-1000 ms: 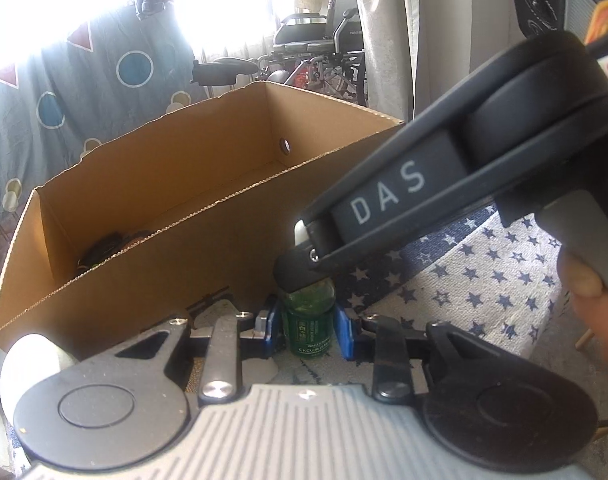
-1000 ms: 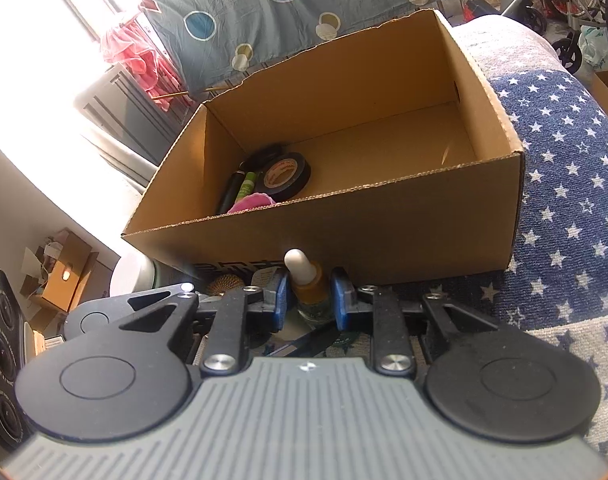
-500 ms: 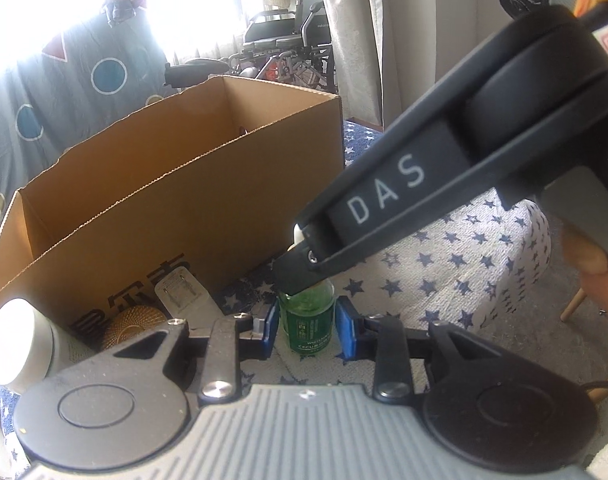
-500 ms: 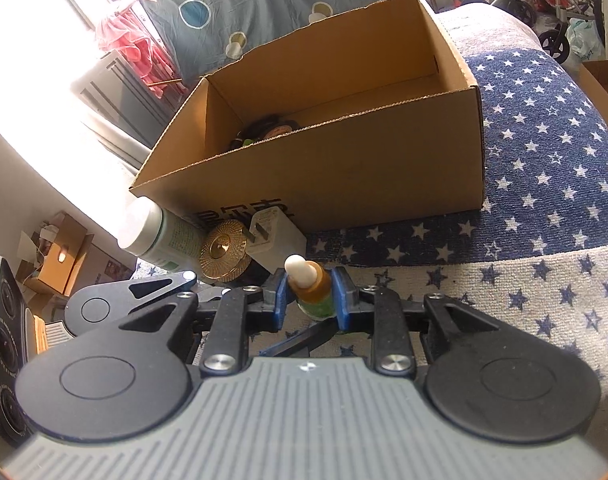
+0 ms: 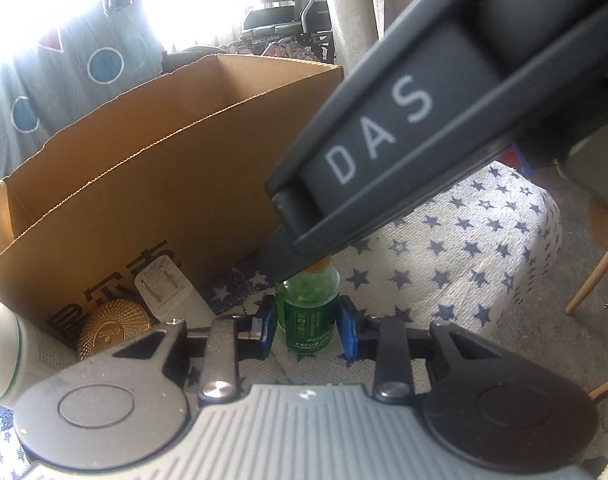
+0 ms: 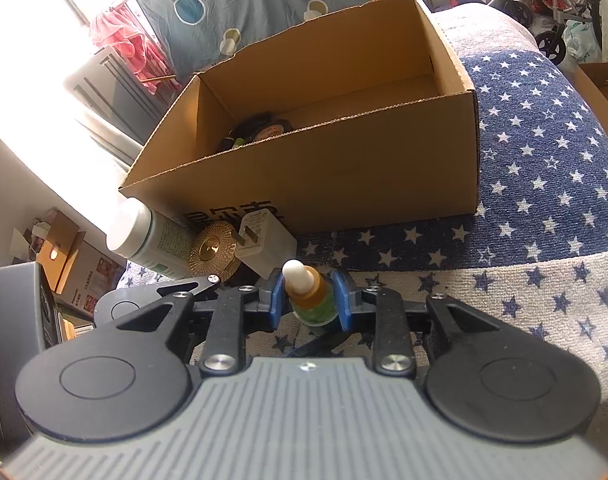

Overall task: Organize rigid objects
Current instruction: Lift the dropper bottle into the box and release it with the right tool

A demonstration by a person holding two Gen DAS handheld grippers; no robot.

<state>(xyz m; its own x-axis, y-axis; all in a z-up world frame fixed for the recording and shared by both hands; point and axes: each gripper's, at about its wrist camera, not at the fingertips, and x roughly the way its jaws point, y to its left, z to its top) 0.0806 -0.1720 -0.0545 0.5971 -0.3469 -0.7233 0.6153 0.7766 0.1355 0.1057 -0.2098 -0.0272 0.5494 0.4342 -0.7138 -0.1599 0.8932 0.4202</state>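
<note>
A small green dropper bottle (image 5: 308, 314) with a white tip and amber collar stands on the star-patterned cloth. It also shows in the right wrist view (image 6: 308, 295). My left gripper (image 5: 307, 326) has its blue pads on either side of the bottle's body, with small gaps showing. My right gripper (image 6: 308, 300) is closed on the bottle's upper part. The right gripper's black body crosses the left wrist view above the bottle. The open cardboard box (image 6: 343, 148) stands just behind, with tape rolls and pens in its left end.
In front of the box's left corner lie a white-capped bottle (image 6: 148, 236), a gold round tin (image 6: 214, 254) and a white plug adapter (image 6: 266, 242). The star cloth (image 6: 543, 208) spreads to the right. A chair leg (image 5: 587, 284) stands off the bed's right edge.
Both grippers and the dropper bottle came back and down from the box's front wall to the cloth. The left pads have spread slightly from the bottle. The objects by the box came into view.
</note>
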